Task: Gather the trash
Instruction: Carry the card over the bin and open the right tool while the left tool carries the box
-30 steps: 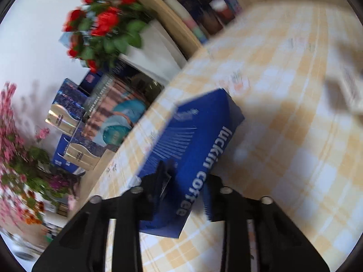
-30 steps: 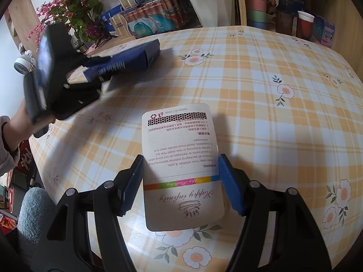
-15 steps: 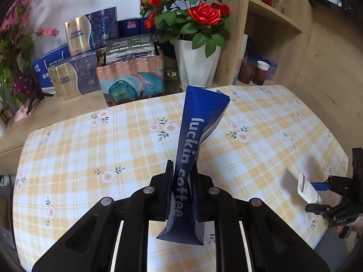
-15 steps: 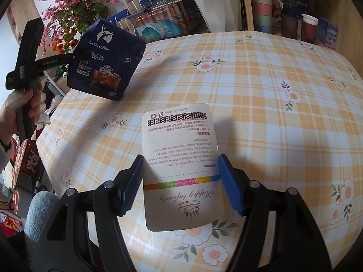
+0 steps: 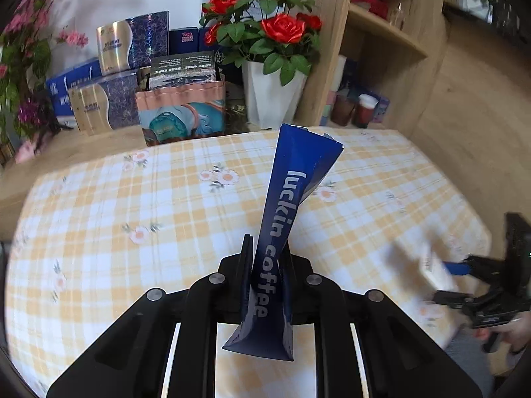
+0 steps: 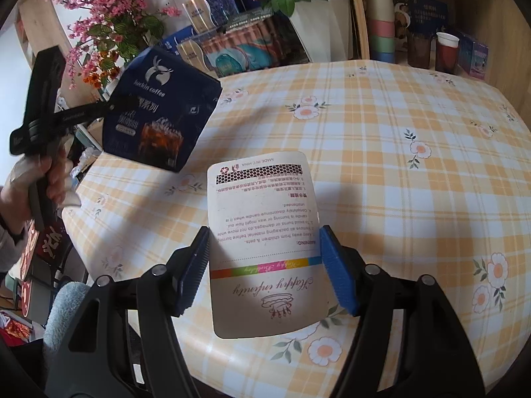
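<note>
The left gripper (image 5: 267,265) is pinching a flattened dark-blue coffee box (image 5: 282,229) edge-on above the checked table's (image 5: 99,205) near edge, while the right gripper (image 6: 264,258) is clamping a cream printed card (image 6: 264,232), both lifted clear, likely for binning.

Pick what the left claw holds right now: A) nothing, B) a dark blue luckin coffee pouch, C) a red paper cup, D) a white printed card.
B: the left claw is shut on the dark blue luckin coffee pouch, lifted above the checked tablecloth.
</note>
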Demonstrator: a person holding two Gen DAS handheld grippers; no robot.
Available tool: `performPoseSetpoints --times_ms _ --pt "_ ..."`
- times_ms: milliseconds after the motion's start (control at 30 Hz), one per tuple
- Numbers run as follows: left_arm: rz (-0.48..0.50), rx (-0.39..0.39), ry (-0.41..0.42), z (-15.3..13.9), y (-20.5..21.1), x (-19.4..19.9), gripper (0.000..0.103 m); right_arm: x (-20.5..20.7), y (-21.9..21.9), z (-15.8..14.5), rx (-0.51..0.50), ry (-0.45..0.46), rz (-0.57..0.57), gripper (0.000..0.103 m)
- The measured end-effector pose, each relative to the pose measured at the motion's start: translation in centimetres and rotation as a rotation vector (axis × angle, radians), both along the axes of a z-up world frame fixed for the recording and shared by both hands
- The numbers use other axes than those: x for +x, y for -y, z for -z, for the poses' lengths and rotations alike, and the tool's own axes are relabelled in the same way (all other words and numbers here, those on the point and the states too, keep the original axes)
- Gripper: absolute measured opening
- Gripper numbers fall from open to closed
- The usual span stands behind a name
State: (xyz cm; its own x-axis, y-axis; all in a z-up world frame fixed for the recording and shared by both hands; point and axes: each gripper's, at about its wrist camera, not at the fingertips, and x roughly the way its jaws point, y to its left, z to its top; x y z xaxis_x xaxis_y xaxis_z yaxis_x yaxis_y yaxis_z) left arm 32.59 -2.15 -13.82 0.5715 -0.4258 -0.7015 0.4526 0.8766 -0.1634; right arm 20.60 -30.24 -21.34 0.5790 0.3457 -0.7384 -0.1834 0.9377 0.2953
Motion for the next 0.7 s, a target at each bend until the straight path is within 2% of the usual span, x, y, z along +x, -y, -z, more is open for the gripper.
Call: performPoseSetpoints --times_ms 133,267,500,600,700 --pt "0.008 -0.097 0.003 -1.7 -0.4 -4.2 0.015 -1.5 -0.7 -0.8 0.01 0.015 -0.007 0.066" --pt "0.014 -0.112 0.044 -3.2 -0.6 -8.9 0.015 -3.7 -2.0 -2.0 -0.03 0.053 -0.037 0.066" --pt "-0.025 -0.197 0.034 -4.5 -2.7 -17.6 0.015 -7.7 -3.5 -2.9 -0.009 0.071 -0.054 0.066" --pt "-0.044 -0.209 0.05 -4.9 -3.6 -20.9 0.015 -9.9 -4.5 -3.2 -0.025 0.088 -0.077 0.066" --pt "-0.063 -0.259 0.035 -4.8 -4.8 -23.3 0.015 -11.9 -5.2 -3.2 -0.023 0.083 -0.089 0.066"
